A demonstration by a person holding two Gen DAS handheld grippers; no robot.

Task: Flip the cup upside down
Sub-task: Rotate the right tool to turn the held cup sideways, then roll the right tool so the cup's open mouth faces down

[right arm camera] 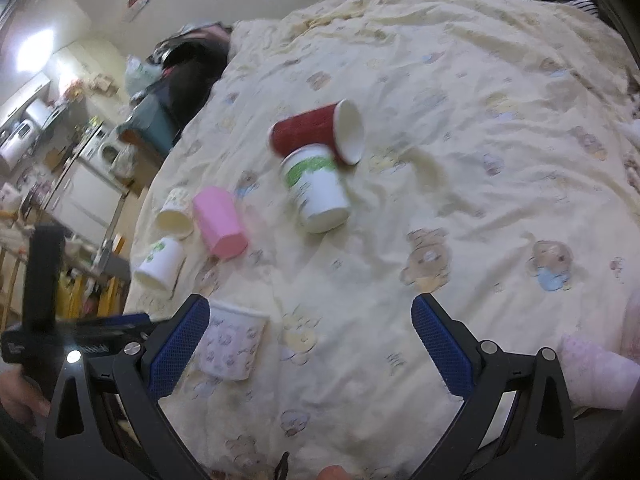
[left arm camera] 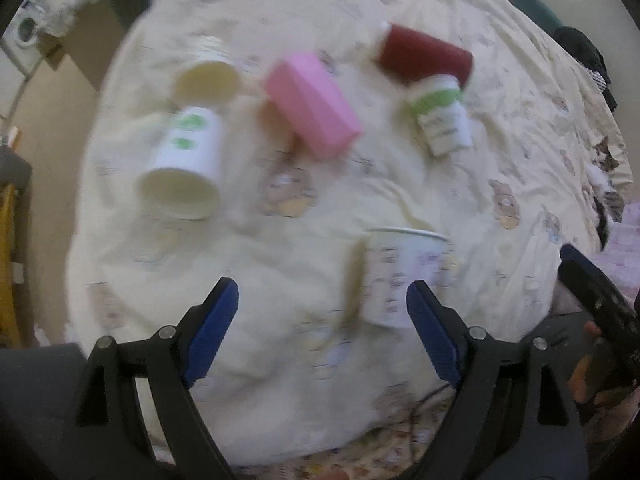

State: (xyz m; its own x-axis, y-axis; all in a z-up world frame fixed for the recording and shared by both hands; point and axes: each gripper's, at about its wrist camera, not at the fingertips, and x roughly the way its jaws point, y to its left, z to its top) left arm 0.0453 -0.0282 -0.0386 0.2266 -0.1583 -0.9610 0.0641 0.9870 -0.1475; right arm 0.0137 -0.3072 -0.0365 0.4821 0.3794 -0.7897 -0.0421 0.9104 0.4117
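A white patterned paper cup (left arm camera: 400,276) stands upright, mouth up, on the cream bedspread (left arm camera: 280,280). It also shows in the right wrist view (right arm camera: 234,342). My left gripper (left arm camera: 322,300) is open and empty, with the cup just beyond its right fingertip (left arm camera: 420,300). My right gripper (right arm camera: 310,316) is open and empty, with the cup just beyond its left fingertip (right arm camera: 192,320). Other cups lie on their sides farther back: a pink one (left arm camera: 312,104), a red one (left arm camera: 424,54), a white and green one (left arm camera: 440,116), another white one (left arm camera: 184,164) and a cream one (left arm camera: 208,76).
The bedspread (right arm camera: 440,200) is wrinkled and soft. The bed's left edge drops to a cluttered room with a washer (right arm camera: 106,152) and furniture. A pink pillow (right arm camera: 596,376) lies at the right. The other gripper's black body (left arm camera: 600,304) is close at the right.
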